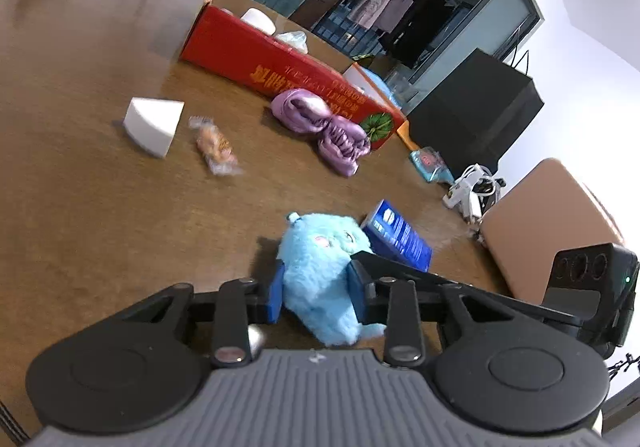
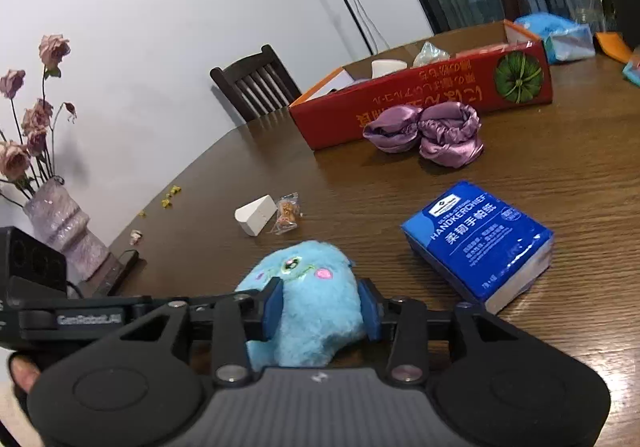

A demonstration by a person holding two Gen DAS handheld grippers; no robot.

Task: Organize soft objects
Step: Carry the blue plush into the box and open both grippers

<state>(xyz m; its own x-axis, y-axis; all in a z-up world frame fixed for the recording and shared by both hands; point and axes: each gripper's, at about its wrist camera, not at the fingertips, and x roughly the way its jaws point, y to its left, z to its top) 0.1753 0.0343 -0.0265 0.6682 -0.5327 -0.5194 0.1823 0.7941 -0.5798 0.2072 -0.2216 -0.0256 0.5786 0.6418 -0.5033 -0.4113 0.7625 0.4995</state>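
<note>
While clamped on the plush (image 1: 320,259) from both sides, go easy: left gripper (image 1: 318,293) pads pressed into fur low on the body, right gripper (image 2: 320,307) pads likewise at the flanks, both grasping the same toy. Sitting near the table (image 1: 100,207) edge, just beside the pack (image 2: 480,243); resting or slightly lifted, cannot tell.

Probable step: lift and carry to the box (image 1: 256,63), well apart at the far side.
- Keep squeeze light but deep enough to reach stuffing, not just fur; slippery pile otherwise.
- Move both hands together, same height, no pulling apart, or hand off to one gripper first.
- Clear the satin (image 2: 428,131) lying against the box wall; come in over the open top, then let go.
- Avoid dragging across the pack.

Materials:
- plush: light blue, shaggy, rounded, squashy, stitched face, pink cheeks.
- satin: purple, glossy, bunched in two ruffled lumps.
- pack: blue film wrap, blocky, yielding.
- wedge (image 1: 152,125): white, foam-like, flat faces, one curved.
- snack (image 1: 216,151): clear crinkly wrapper.
- box: red printed cardboard, rigid, open top, some items already inside.
- table: dark wood, smooth, visible grain.
</note>
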